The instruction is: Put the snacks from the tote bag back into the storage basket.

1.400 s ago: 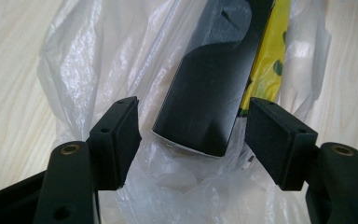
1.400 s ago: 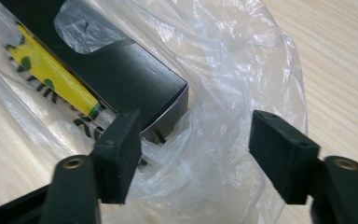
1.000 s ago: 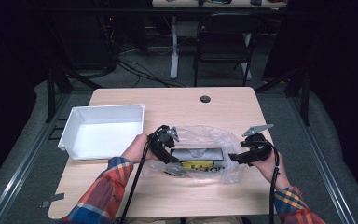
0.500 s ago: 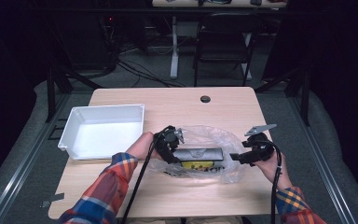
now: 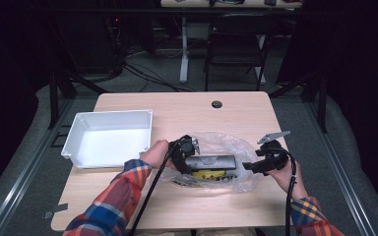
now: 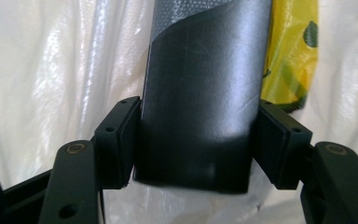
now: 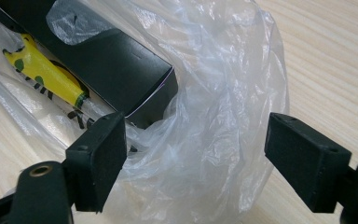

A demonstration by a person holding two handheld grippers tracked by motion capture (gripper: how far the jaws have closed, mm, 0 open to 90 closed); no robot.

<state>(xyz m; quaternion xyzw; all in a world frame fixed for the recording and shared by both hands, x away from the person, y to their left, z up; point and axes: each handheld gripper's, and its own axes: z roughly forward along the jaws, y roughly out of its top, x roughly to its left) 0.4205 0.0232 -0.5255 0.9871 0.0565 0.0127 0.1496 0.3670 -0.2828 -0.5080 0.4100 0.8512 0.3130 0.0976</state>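
Observation:
A long black box (image 5: 210, 161) lies inside a clear plastic bag (image 5: 226, 145) on the table, with a yellow spotted item (image 5: 209, 173) beside it. My left gripper (image 5: 187, 153) is shut on the near end of the box (image 6: 200, 93), and both pads (image 6: 119, 140) press its sides. At the bag's right end my right gripper (image 5: 248, 166) stands open. Loose bag film (image 7: 223, 93) bulges between its jaws. Beyond them are a corner of the box (image 7: 107, 60) and the yellow item (image 7: 46, 70).
An empty white tray (image 5: 110, 114) stands on the left of the wooden table (image 5: 177, 206). A small black disc (image 5: 217, 104) sits near the far edge. A chair and cables lie beyond the table.
My left hand has slid a little to the right, toward the bag, keeping its grip on the box. The right hand has stayed in place.

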